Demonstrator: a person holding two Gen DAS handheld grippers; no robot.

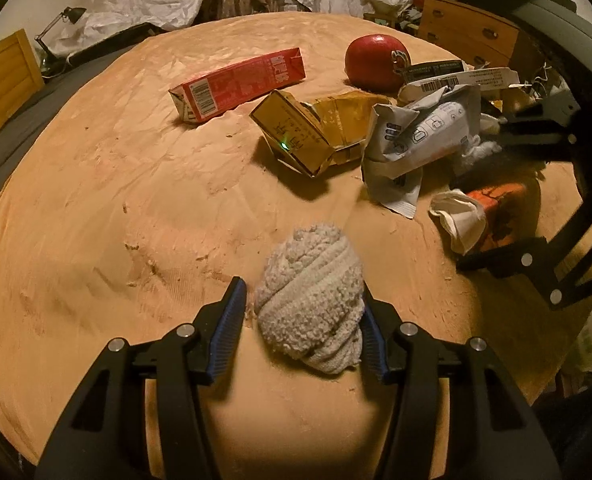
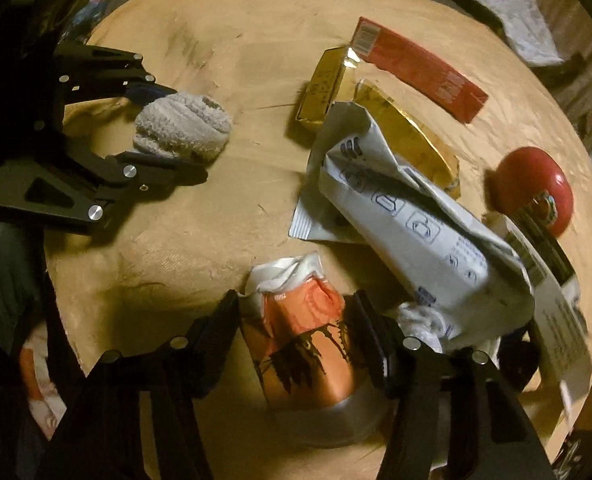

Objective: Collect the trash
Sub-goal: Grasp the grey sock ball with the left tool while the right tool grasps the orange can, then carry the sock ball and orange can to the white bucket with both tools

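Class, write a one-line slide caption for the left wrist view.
Left gripper open around a rolled grey sock, with cartons and wrappers beyond on the round table.

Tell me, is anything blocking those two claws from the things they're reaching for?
Nothing visible. The left gripper already straddles the grey rolled fuzzy sock, and the right gripper straddles the crumpled orange drink pouch. The crumpled white printed wrapper lies just beside the pouch, not between the fingers.

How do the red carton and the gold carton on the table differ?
The red carton keeps its long box shape, while the gold carton is crushed and bent. The red carton lies apart; the gold carton sits against the white packet. Both are drink-style cartons lying on their sides on the table, ungripped.
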